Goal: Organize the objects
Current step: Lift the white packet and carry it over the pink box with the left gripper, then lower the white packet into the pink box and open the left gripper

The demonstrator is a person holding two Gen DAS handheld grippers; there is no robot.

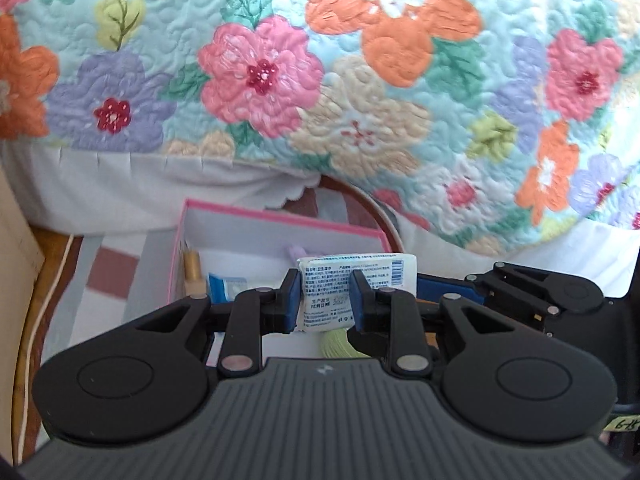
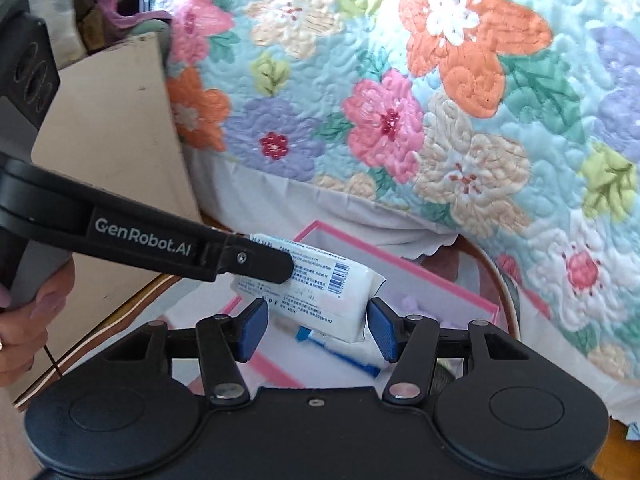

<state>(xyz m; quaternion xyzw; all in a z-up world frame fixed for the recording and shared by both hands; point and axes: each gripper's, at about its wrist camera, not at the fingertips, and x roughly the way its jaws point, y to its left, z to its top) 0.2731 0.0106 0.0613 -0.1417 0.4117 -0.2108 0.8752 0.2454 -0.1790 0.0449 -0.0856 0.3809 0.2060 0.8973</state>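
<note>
Through the left wrist camera we see our left gripper clamped on a white packet printed with small text and a barcode; both blue pads press its sides and it stands upright between them. The packet hangs over an open pink box with white walls. In the box we make out a gold-capped tube at the left wall, a blue-and-white sachet beside it, and something pale purple at the back. A bit of yellow-green shows under the packet; we cannot tell what it is. A floral quilt fills the view behind. Our right gripper's body sits just to the right.

Through the right wrist camera our right gripper has its blue pads apart. The packet lies tilted between and beyond them; its right end is near the right pad, but we cannot tell if they touch. The left gripper's finger crosses from the left and pinches the packet's left part. A hand holds that gripper's handle at the left edge. Below the packet is the pink box with the sachet inside, and the quilt behind.
</note>
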